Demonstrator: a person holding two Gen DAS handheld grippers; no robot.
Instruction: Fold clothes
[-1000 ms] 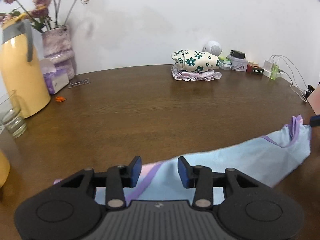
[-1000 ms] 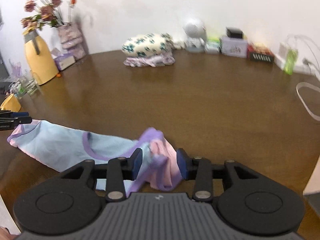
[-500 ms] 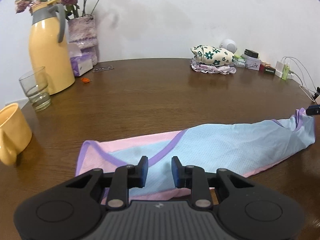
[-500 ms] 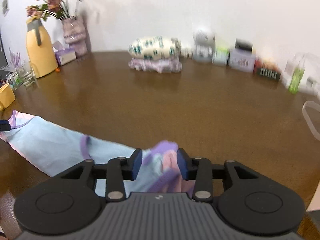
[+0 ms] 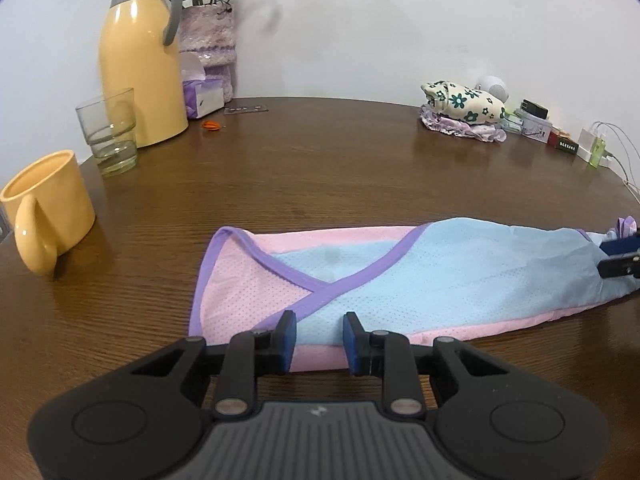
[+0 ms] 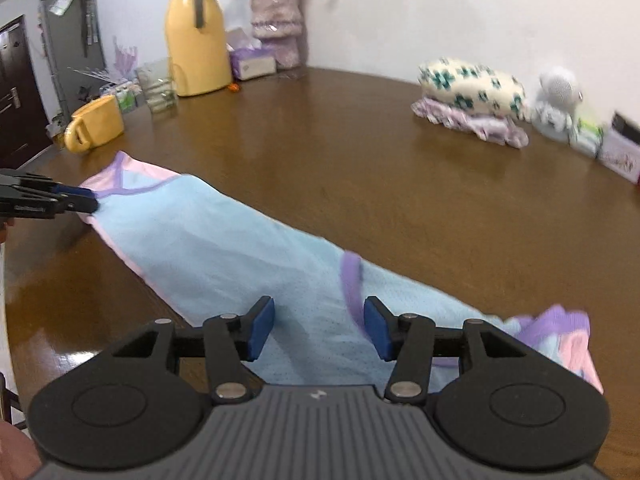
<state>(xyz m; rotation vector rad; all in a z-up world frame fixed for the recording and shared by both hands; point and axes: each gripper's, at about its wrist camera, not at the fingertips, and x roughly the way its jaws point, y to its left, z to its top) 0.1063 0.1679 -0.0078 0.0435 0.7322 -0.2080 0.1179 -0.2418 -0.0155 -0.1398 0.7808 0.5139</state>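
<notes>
The blue-and-pink garment (image 5: pixel 400 288) lies stretched flat across the brown worktop (image 5: pixel 320 168). Left gripper (image 5: pixel 319 334) sits at its near edge, jaws parted, gripping nothing. Right gripper (image 6: pixel 319 328) hangs over the far end, jaws wide apart, cloth below them. Yellow mug (image 5: pixel 48 216) stands nearby.

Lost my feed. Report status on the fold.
Left hand-held gripper open, right hand-held gripper open. Blue-pink garment flat on table, stretched long. Yellow mug near its left end.
</notes>
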